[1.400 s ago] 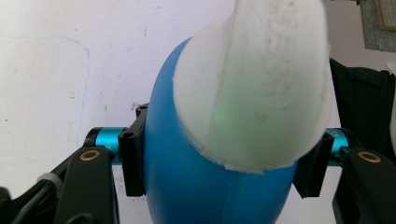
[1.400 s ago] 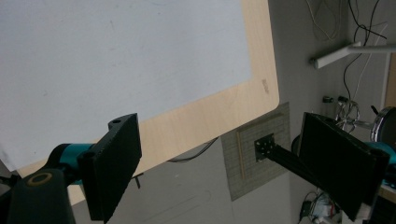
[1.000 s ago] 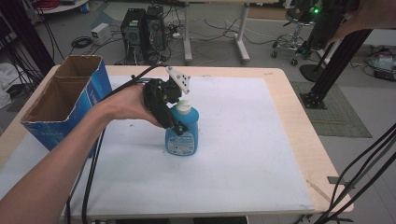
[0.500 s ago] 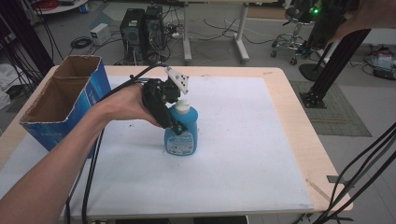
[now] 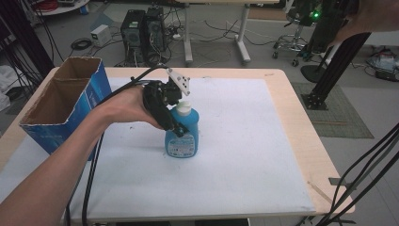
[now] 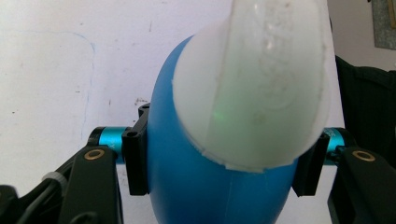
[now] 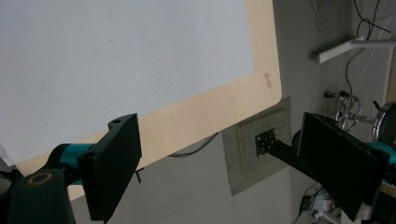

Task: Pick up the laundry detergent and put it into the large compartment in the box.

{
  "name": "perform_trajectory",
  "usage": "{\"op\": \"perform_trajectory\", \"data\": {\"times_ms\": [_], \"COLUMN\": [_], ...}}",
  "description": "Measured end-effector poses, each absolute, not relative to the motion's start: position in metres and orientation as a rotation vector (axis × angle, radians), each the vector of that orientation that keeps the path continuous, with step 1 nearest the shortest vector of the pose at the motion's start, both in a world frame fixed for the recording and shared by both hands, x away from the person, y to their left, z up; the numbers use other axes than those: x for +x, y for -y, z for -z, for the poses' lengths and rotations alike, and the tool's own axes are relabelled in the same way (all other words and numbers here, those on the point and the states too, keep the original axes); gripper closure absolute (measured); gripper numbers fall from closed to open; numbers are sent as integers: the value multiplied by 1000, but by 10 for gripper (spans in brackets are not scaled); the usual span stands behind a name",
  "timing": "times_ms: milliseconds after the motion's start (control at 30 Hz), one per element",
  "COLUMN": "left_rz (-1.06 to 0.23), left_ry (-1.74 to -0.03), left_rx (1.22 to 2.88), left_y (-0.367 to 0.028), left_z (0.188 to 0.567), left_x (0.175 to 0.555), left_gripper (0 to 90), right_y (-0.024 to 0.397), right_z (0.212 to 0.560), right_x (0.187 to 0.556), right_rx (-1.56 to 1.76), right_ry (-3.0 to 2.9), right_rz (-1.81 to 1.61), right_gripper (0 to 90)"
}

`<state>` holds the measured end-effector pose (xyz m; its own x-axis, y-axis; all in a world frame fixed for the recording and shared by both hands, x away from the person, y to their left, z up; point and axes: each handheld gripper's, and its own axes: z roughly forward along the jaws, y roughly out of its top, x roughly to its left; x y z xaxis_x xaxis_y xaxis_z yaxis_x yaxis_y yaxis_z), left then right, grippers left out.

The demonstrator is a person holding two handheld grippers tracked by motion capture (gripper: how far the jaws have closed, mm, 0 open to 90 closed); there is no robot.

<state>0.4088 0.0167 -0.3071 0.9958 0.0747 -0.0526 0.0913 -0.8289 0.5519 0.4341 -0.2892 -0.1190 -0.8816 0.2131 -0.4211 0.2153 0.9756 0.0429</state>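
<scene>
**Left gripper clamped on the blue bottle**

Wooden surface [image 5: 301,141] under a white mat [image 5: 244,155] fills the near scene, with a workshop floor of cables and computer towers [image 5: 143,33] beyond it; nearest the viewer, the person's left forearm [image 5: 51,174] comes in from the bottom left, a black cable trailing beside it; the left gripper [image 5: 171,113] sits at the end of that arm, near the middle of the mat, its jaws having just been closing and now pressed on both sides of the blue bottle [image 5: 182,134]; in the left gripper view the two black pads [image 6: 138,161] bear on the bottle's blue shoulder just below its white cap [image 6: 254,88]; the bottle stands upright on the mat, label facing the viewer; left of the hand, on the surface's left edge, stands an open blue cardboard box [image 5: 61,110], well apart from the bottle; farther off and high at the right, the right gripper [image 7: 219,163] hangs over the surface's corner and the floor, its jaws spread wide with nothing between them; beyond the far edge stand desk legs [image 5: 242,33] and a wheeled stool [image 5: 294,44].
</scene>
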Motion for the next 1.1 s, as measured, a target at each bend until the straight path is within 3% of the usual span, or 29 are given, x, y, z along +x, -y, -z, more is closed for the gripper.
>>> {"op": "perform_trajectory", "data": {"times_ms": [300, 1100], "left_rz": [33, -118], "left_ry": [-207, -463], "left_rx": [2572, 2591], "left_y": [-21, -46], "left_z": [300, 178], "left_x": [410, 413], "left_gripper": [380, 382], "right_y": [288, 287], "right_z": [119, 118], "right_x": [434, 431], "right_rx": [295, 287], "right_ry": [-2688, -2678], "right_rz": [8, -2], "right_gripper": [128, 128]}}
